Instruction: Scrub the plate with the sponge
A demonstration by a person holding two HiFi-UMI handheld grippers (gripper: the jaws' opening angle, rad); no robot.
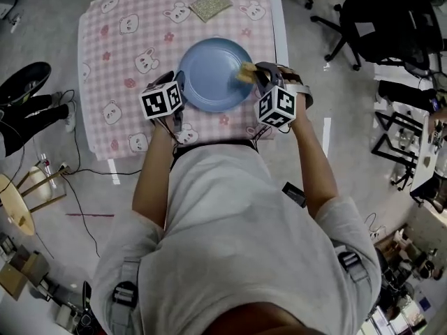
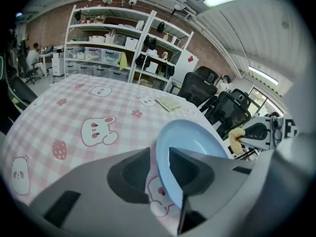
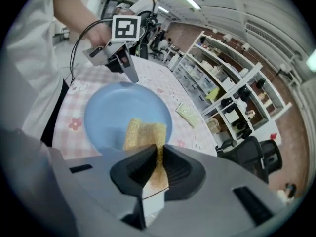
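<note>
The table wears a pink checked cloth (image 1: 112, 61) with rabbit pictures, and office chairs stand around it on the grey floor. The blue plate (image 1: 213, 72) lies near the edge closest to you. Your left gripper (image 1: 178, 82) has its jaws closed on the near left rim of the plate. Your right gripper (image 1: 260, 75) pinches the yellow sponge (image 1: 246, 72) between its jaws, and the sponge reaches over the right side of the plate. A greenish pad (image 1: 211, 4) lies at the far end of the table, well apart.

The right gripper (image 3: 156, 151) pinches a yellow sponge (image 3: 143, 134), its free end on a blue plate (image 3: 116, 110). The left gripper (image 3: 132, 77) meets the plate's far rim, over a pink checked tablecloth (image 3: 165, 89).
</note>
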